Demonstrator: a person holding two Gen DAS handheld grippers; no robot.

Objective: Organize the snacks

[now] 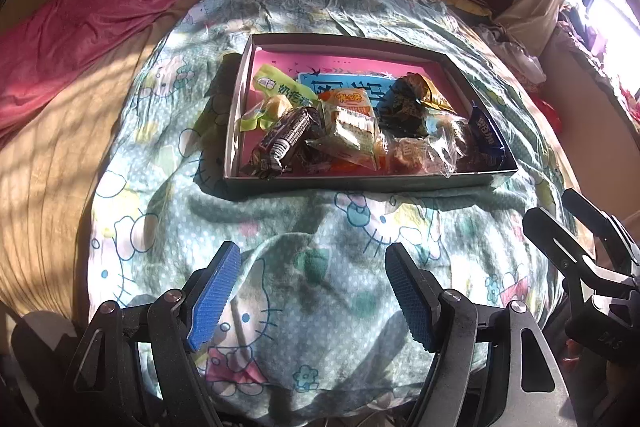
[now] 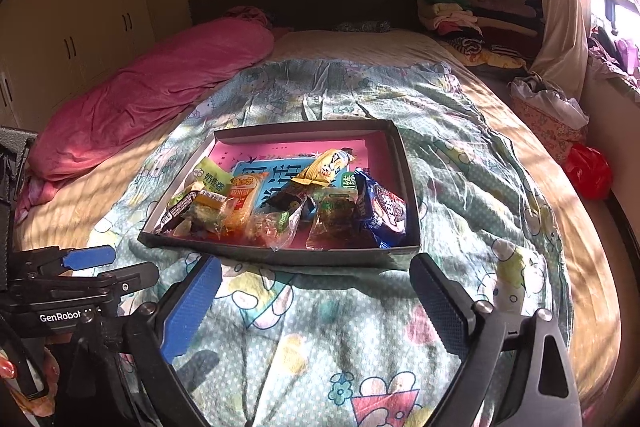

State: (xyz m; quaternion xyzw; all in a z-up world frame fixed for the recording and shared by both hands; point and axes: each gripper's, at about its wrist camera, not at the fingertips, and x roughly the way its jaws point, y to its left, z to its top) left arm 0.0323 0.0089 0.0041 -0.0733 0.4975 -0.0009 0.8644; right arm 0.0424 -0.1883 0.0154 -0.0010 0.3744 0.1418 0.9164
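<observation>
the left gripper and the right gripper both hover over the cartoon-print blanket, each with jaws spread wide and holding nothing. just ahead of them the shallow box rests on the blanket, with the snacks piled inside it, toward its near edge. a pink quilt lies well to the left.
</observation>
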